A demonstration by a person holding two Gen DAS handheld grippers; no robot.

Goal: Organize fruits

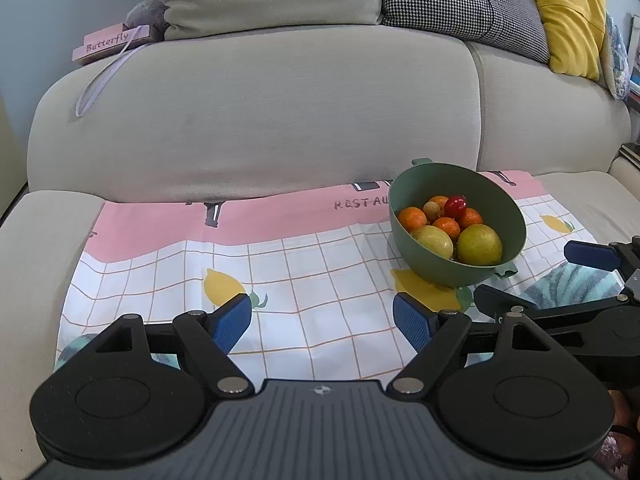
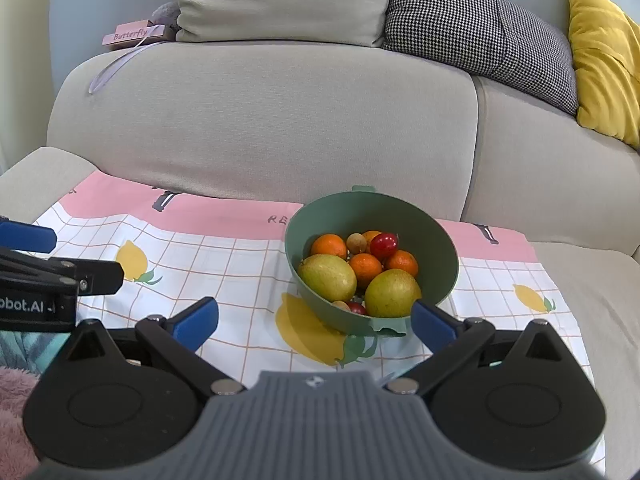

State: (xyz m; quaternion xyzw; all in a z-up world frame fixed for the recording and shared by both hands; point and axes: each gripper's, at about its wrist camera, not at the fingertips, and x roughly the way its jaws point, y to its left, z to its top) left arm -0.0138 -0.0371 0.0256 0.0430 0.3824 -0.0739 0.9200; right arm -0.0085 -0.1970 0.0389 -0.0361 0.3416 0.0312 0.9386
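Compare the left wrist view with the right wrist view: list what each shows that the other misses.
Only the left wrist view shows the left hand-held gripper open over bare cloth, with the bowl off to its right. Only the right wrist view shows the right hand-held gripper open just before the bowl, a second small red fruit low among the fruit, and pink fluffy fabric. Both show the green bowl of fruit, the checked cloth and the sofa.

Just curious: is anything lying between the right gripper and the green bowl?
No, only the printed cloth lies between the right gripper and the bowl, as the right wrist view shows.
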